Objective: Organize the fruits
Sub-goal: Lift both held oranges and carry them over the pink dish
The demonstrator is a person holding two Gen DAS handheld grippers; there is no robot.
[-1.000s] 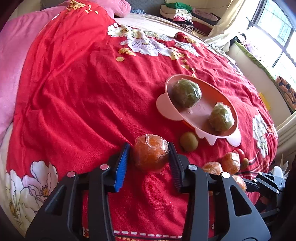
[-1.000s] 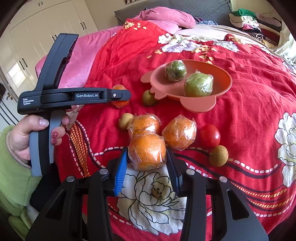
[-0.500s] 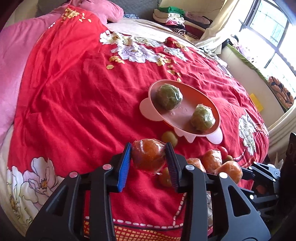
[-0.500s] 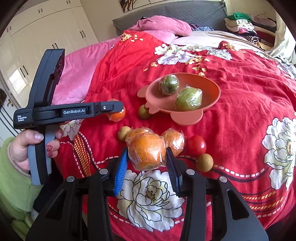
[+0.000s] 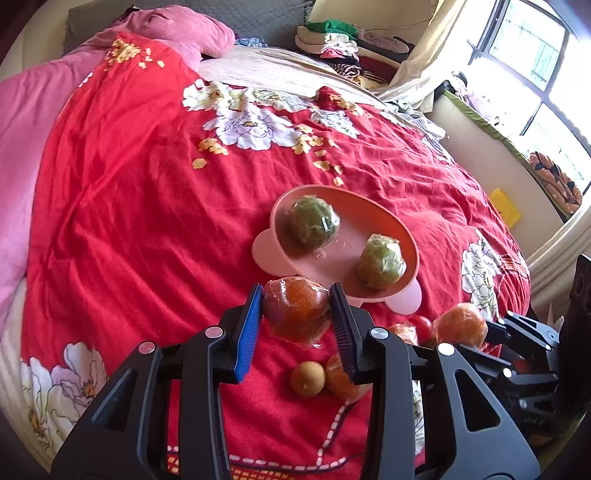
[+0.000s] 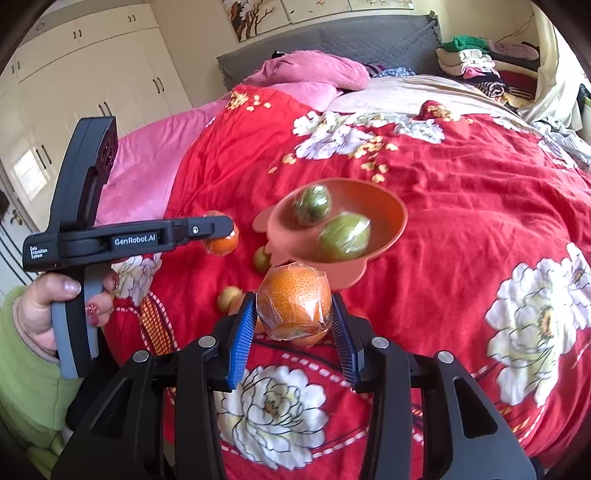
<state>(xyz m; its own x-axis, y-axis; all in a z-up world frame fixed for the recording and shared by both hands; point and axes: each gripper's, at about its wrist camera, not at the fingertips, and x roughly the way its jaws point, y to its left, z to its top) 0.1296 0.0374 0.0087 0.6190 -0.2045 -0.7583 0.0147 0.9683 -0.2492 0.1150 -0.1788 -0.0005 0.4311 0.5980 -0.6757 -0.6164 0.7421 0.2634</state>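
My left gripper (image 5: 296, 315) is shut on a plastic-wrapped orange (image 5: 295, 310), held above the red quilt just in front of the pink bowl (image 5: 406, 243). The bowl holds two wrapped green fruits (image 5: 314, 221) (image 5: 380, 260). My right gripper (image 6: 293, 314) is shut on another wrapped orange (image 6: 293, 302), lifted in front of the bowl (image 6: 388, 210); that orange also shows in the left wrist view (image 5: 460, 325). The left gripper with its orange (image 6: 221, 242) appears at the left of the right wrist view.
Loose on the quilt lie a small brown fruit (image 5: 307, 378), wrapped oranges (image 5: 345, 376) (image 5: 402, 332), a red tomato (image 5: 423, 325) and a small green fruit (image 6: 261, 258). A pink pillow (image 5: 184, 33) and folded clothes (image 5: 343, 40) lie at the far end.
Both grippers have risen and moved toward the bowl, each carrying its orange. The loose fruits have dropped lower in view and are partly hidden behind the right gripper's orange.
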